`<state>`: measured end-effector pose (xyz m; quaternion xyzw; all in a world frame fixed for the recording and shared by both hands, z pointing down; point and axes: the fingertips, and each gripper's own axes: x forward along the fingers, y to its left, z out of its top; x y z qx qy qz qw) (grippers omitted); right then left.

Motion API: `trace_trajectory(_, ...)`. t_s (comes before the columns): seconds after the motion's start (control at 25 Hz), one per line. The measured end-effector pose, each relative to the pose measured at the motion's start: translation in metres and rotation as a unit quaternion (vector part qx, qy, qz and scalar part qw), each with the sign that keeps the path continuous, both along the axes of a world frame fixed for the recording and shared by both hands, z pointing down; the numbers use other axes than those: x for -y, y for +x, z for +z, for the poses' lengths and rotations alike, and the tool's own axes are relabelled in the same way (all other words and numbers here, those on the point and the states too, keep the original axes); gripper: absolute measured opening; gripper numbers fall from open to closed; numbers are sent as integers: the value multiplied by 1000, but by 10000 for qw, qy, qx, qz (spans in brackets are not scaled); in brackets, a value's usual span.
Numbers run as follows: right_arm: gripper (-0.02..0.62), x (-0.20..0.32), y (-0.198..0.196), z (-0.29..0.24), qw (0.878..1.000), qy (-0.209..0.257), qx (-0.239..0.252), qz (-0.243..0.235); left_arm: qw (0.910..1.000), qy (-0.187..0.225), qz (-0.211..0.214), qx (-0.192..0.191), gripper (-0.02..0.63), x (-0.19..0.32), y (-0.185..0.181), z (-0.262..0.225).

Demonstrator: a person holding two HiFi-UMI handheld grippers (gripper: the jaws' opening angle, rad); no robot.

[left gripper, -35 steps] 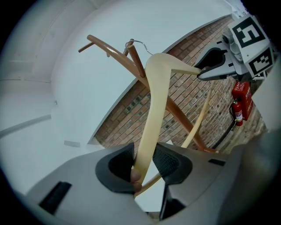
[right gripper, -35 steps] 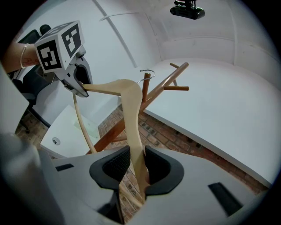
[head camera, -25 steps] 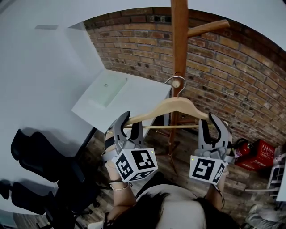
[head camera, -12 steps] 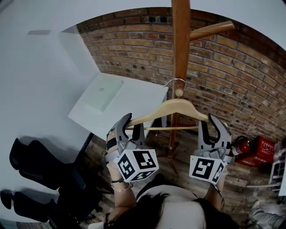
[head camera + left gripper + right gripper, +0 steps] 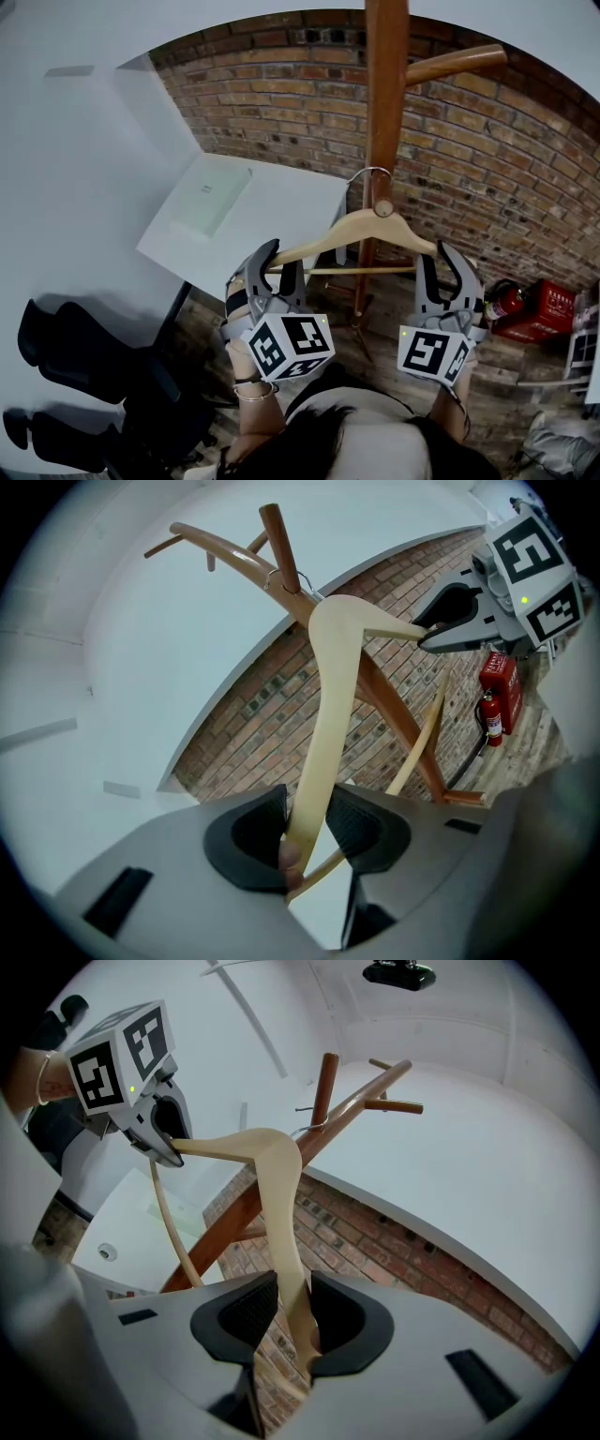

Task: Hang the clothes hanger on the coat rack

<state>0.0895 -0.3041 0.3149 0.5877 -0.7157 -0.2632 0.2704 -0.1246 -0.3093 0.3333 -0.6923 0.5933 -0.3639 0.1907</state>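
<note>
clothes hanger (image 5: 361, 230): one, pale wood with a lower bar. Roughly level, just in front of the coat rack and held at both ends.
hook (image 5: 370, 174): one, metal wire, looped round the near peg (image 5: 382, 208). Can't tell whether it bears on it.
coat rack (image 5: 386, 94): one, brown wooden pole. Two pegs show in head view: the near one end-on, and an upper peg (image 5: 455, 64) angling up to the right.
left gripper (image 5: 279, 258): jaws clamped on the hanger's left end, with the wood between the pads.
right gripper (image 5: 439, 255): jaws clamped on the hanger's right end.
marker cubes: two, one per gripper, black-and-white square patterns.
counter (image 5: 281, 202): one, white, left of the rack. One pale sheet (image 5: 202, 202) lies on it, print too small to read.
fire extinguisher (image 5: 506, 305): one, red, on the floor at right by the brick wall (image 5: 497, 169), with a red box (image 5: 553, 319) beside it.
chairs (image 5: 75, 347): black, near left, count unclear.
in the way: the pole stands right behind the hanger's middle.
</note>
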Motion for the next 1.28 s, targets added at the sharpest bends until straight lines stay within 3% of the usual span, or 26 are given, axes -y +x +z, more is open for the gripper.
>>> trace_trajectory(0.52, 123, 6, 2, 7, 9999, -5, 33, 105, 9999, -49, 128, -79, 135, 8, 2, 9)
trace_trajectory(1.08, 127, 7, -2, 10, 9996, 4, 268, 38, 9993, 302, 194, -56, 141, 15, -3, 12)
trace_trajectory(1.28, 127, 7, -4, 11, 9993, -77, 366, 24, 9988, 340, 231, -265, 143, 14, -3, 6)
